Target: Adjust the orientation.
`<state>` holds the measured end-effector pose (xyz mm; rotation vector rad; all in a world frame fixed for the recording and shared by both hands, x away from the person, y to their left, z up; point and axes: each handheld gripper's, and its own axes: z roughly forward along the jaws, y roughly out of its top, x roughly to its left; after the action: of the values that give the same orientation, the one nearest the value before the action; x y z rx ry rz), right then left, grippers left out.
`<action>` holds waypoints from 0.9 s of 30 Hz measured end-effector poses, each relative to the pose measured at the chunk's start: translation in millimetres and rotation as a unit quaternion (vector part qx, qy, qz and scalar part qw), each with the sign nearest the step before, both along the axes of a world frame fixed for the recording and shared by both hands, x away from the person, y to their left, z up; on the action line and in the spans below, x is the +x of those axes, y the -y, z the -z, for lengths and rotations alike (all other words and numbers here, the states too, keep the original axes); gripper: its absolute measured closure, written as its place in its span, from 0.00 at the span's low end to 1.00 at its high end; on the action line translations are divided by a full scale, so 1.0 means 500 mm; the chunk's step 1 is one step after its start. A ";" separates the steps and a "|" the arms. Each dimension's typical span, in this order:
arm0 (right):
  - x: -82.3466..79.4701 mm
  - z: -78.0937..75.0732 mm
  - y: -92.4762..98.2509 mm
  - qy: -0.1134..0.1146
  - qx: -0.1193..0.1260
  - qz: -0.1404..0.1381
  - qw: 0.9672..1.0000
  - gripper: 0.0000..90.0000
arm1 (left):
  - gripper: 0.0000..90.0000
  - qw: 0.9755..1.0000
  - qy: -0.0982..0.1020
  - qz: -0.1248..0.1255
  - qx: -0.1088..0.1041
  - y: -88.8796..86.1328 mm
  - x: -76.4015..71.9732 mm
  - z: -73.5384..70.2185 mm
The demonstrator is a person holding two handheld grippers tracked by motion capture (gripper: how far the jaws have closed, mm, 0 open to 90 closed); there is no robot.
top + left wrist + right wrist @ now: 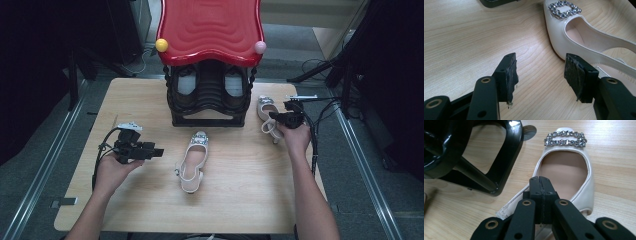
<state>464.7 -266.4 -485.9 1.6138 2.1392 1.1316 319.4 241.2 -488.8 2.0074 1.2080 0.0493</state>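
High view first: a wooden desk (150, 100) carries a black shoe rack (210, 100) with a red wavy top (210, 25) at the middle of its far edge, a dark pair of shoes (186, 84) tucked inside. A cream slingback shoe with a rhinestone buckle (194, 161) lies near the centre of the desk, toe toward the rack. Its twin, the second cream shoe (267, 114), sits by the right end of the rack, close to the desk's right edge.

The left gripper (155, 152) is held near the left edge, pointing across toward the central shoe but apart from it. In the left gripper view its jaws stand wide with nothing between them, bare wood beneath, and the central shoe (584, 37) just beyond the right pad (574, 75).

The right gripper (272, 118) is at the heel end of the second shoe. In the right gripper view its jaws are pressed together over the shoe's back opening, the second shoe (574, 170) stretching away with its buckle at the far end and the rack's foot (496, 157) beside it. A strap seems to pass under the closed pads, though whether it is pinched I cannot tell.
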 end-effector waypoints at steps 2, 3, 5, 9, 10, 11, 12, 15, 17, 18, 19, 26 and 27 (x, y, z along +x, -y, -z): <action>0.000 -0.001 0.003 0.000 -0.001 0.005 1.000 1.00 | 0.48 1.000 -0.001 -0.001 -0.003 -0.002 -0.001 0.000; 0.000 -0.002 0.005 0.001 -0.001 0.007 1.000 1.00 | 0.48 1.000 -0.001 -0.001 -0.003 -0.003 -0.001 0.000; -0.003 -0.008 0.012 0.003 0.003 0.013 1.000 1.00 | 0.48 1.000 -0.001 -0.003 -0.002 -0.005 -0.001 0.000; -0.009 -0.027 0.028 0.014 0.023 0.022 0.999 0.98 | 0.48 1.000 -0.002 -0.003 -0.002 -0.006 -0.002 0.000; -0.012 -0.033 0.030 0.019 0.021 0.024 0.999 0.98 | 0.48 1.000 -0.001 -0.004 -0.002 -0.005 -0.002 0.000; -0.014 -0.039 0.031 0.026 0.020 0.024 0.999 0.97 | 0.48 1.000 -0.001 -0.003 -0.002 -0.005 -0.002 0.000; -0.016 -0.045 0.032 0.030 0.023 0.023 0.999 0.96 | 0.48 1.000 -0.001 -0.003 -0.001 -0.005 -0.002 0.000; -0.018 -0.056 0.030 0.041 0.024 0.020 0.999 0.93 | 0.48 1.000 -0.001 -0.004 -0.002 -0.005 -0.003 0.000; -0.018 -0.056 0.025 0.040 0.028 0.016 0.999 0.90 | 0.48 1.000 -0.001 -0.005 -0.001 -0.006 -0.003 0.001; -0.016 -0.054 0.021 0.036 0.029 0.014 0.999 0.89 | 0.48 1.000 -0.001 -0.006 -0.002 -0.007 -0.004 0.001; -0.014 -0.051 0.018 0.033 0.031 0.012 0.999 0.88 | 0.48 1.000 -0.002 -0.004 -0.002 -0.009 -0.004 0.001; -0.004 -0.038 -0.004 0.022 0.032 -0.002 0.999 0.86 | 0.48 1.000 -0.001 -0.016 -0.004 -0.021 -0.013 0.001; -0.003 -0.035 -0.008 0.022 0.032 -0.004 0.999 0.85 | 0.48 1.000 -0.002 -0.016 -0.004 -0.022 -0.014 0.001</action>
<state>463.4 -262.5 -468.2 1.5927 2.1037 1.2395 312.3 252.4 -489.2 1.9821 1.2421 0.0570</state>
